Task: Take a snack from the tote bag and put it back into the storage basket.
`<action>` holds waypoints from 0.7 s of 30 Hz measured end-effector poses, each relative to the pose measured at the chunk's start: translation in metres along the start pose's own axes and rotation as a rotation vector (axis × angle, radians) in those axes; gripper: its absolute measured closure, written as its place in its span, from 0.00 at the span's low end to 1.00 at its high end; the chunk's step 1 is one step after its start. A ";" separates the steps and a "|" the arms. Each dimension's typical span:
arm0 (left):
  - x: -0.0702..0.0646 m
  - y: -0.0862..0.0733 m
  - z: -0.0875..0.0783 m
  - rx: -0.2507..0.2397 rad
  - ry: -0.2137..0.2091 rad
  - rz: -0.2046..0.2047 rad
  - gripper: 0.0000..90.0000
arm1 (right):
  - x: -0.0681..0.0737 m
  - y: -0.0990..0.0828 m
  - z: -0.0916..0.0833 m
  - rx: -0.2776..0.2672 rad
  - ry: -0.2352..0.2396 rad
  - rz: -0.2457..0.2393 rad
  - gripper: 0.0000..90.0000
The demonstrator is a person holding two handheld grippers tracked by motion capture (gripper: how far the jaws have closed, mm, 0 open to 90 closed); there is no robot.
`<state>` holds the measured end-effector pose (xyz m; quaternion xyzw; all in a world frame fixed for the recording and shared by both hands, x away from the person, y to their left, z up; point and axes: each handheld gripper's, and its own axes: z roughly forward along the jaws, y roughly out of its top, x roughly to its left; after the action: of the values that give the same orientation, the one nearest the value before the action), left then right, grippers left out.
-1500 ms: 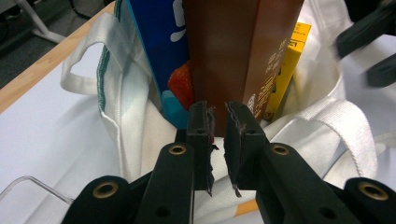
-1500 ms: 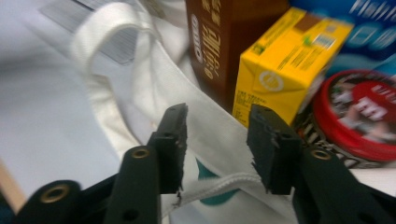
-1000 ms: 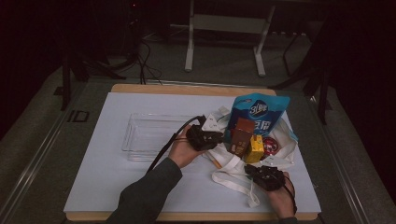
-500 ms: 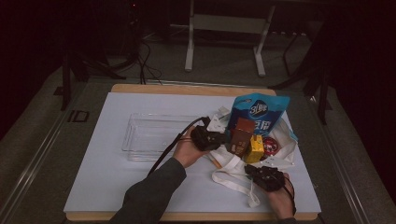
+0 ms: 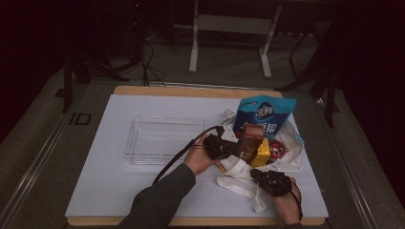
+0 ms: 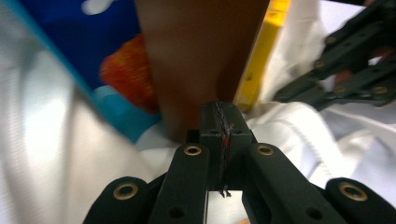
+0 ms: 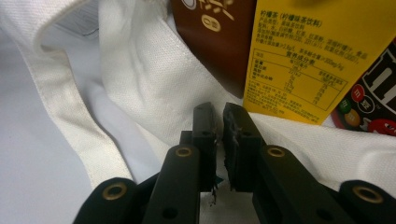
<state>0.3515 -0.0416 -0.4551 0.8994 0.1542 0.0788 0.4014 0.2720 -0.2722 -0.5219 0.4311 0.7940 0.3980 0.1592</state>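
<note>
Item: white tote bag point(image 5: 248, 167) on the bench point(image 5: 110, 181), holding brown carton point(image 5: 249, 142); left hand-held gripper point(image 5: 224, 148) just clenched, nothing visibly between jaws, right hand-held gripper point(image 5: 267, 177) near-closed on bag cloth; step judged unpacking, next needs regrasping carton.

Clear plastic tray point(image 5: 162, 139) on white mat point(image 5: 110, 171) (metal stand point(image 5: 229, 28) behind table).

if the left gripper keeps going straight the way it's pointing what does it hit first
Most likely the brown carton: it stands right ahead of the shut left gripper, with the yellow carton just beside. The remaining gap is hard to judge.
</note>
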 end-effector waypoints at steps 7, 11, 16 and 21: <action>-0.002 0.001 0.001 0.000 -0.012 0.027 0.91 | 0.000 0.000 0.000 -0.004 -0.002 -0.001 0.93; 0.001 0.001 -0.002 -0.002 -0.016 0.023 0.79 | 0.000 -0.001 0.000 -0.003 0.002 0.003 0.93; 0.004 0.002 -0.008 -0.034 -0.047 0.030 0.69 | 0.000 -0.001 0.000 -0.006 0.002 0.004 0.93; 0.012 0.005 -0.018 -0.081 -0.059 0.014 0.64 | -0.001 -0.001 0.000 -0.008 0.004 0.004 0.93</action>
<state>0.3589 -0.0281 -0.4392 0.8854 0.1325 0.0614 0.4413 0.2717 -0.2731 -0.5231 0.4312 0.7918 0.4025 0.1586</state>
